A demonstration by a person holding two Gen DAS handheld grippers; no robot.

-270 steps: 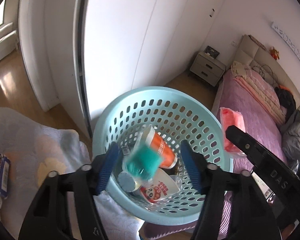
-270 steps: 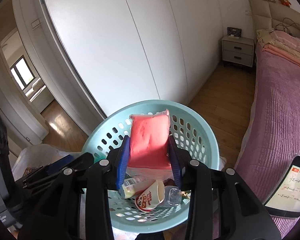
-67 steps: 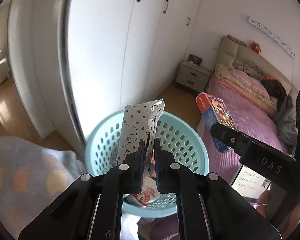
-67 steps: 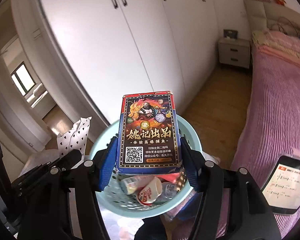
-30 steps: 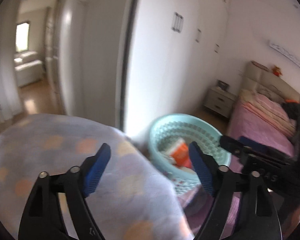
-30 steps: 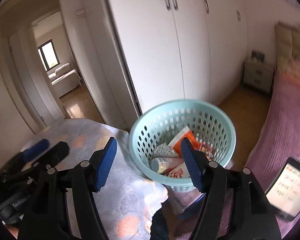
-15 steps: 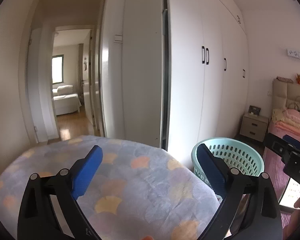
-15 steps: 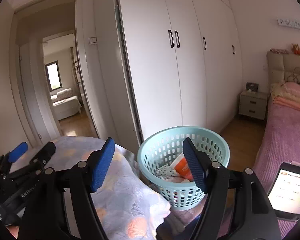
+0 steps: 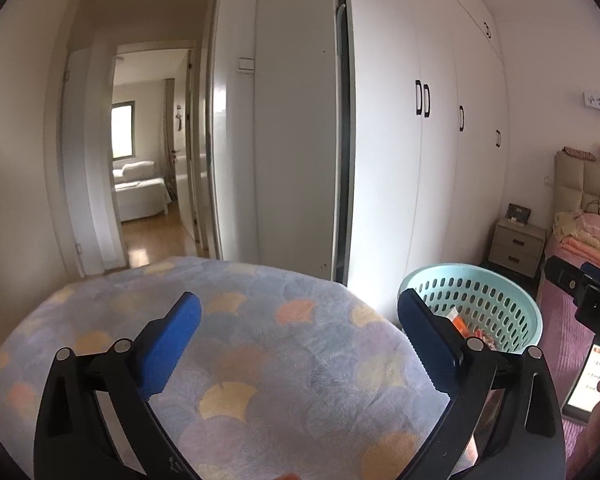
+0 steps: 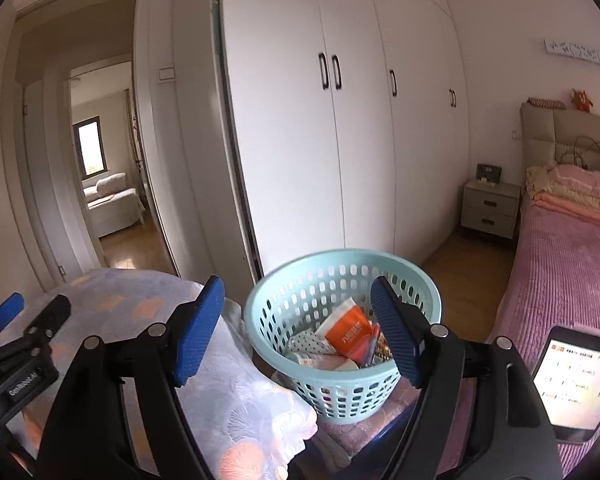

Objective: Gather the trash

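Basket (image 10: 342,368) contents only partly readable: orange packet (image 10: 348,334) shows; the items under it are too small and overlapped to name. In the left wrist view the blue finger (image 9: 426,334) covers the basket's near rim. Phone (image 10: 572,380) cut off by the right wrist frame edge; screen text illegible. Wall sign (image 10: 580,56) lettering too small to read.

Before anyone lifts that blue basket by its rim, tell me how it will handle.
The basket is probably light: thin perforated plastic holding only wrappers and an orange packet. Its holed wall may flex under a pinch. It seems to sit on a soft cover, so a push could tip it.
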